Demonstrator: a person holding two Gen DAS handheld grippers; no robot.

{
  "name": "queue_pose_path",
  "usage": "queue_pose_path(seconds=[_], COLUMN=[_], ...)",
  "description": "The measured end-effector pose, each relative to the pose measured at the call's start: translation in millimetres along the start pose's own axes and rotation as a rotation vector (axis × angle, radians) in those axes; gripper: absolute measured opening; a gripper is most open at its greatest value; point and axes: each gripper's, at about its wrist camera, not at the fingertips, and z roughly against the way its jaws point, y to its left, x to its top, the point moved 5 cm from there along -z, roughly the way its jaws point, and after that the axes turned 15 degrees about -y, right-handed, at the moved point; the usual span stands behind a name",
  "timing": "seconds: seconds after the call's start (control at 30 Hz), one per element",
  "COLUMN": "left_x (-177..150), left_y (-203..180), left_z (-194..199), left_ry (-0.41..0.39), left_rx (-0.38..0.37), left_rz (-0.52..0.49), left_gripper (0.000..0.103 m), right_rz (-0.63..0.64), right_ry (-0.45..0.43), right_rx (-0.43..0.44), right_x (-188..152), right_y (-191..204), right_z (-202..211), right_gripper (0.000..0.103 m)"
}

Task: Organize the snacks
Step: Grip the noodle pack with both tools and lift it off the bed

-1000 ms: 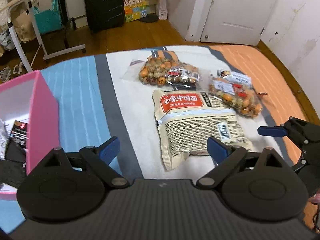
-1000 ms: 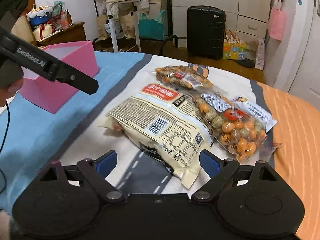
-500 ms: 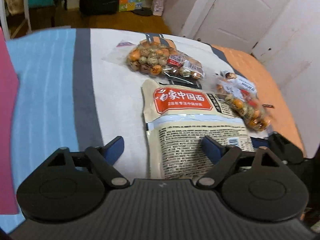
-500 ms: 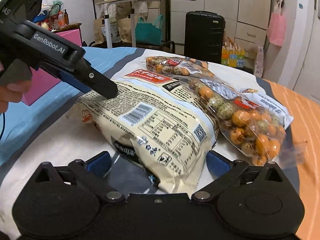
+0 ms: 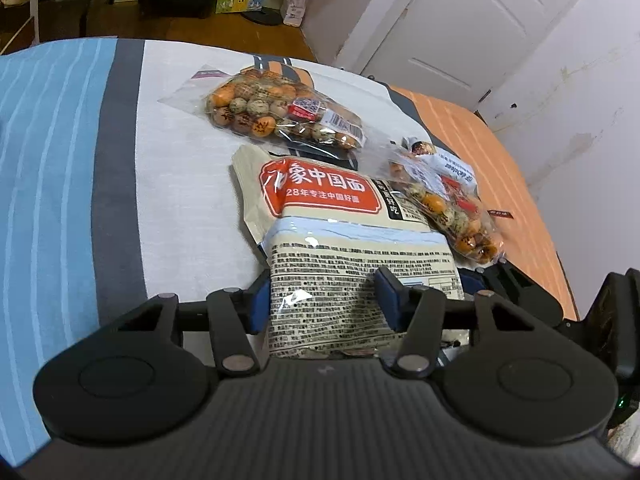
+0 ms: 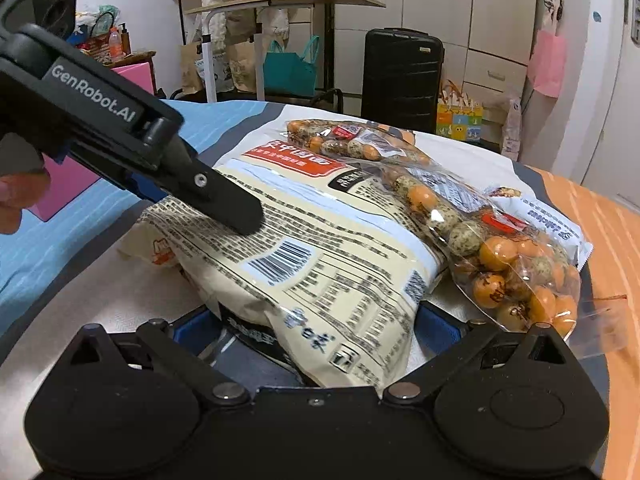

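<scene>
Noodle bag (image 5: 352, 264) straddled at adjacent corners: left gripper (image 5: 324, 300) closing across it, right gripper (image 6: 316, 332) spread wide, nothing yet clamped. Both grips should be seated before lifting.

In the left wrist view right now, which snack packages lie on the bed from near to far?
Beige noodle package with a red label, lying between the fingers of the left hand-held gripper → clear bag of orange and speckled coated nuts, farthest on the white part of the striped bedsheet.
</scene>
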Motion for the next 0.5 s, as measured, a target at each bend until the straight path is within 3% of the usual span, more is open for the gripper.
queue_pose_path(seconds=[0.3, 0.5], left_x=[-4, -7], left_y=[-22, -32], left_z=[9, 22], left_ry=[0.036, 0.077], left_rx=[0.002, 0.032], left_rz=[-0.086, -0.139], left_gripper=[0.055, 0.055], right_rz=[0.028, -0.028], right_ry=[-0.004, -0.005], right_rx=[-0.055, -0.056], right_x=[5, 6], right_y=[13, 19], right_z=[5, 17], right_gripper=[0.098, 0.097])
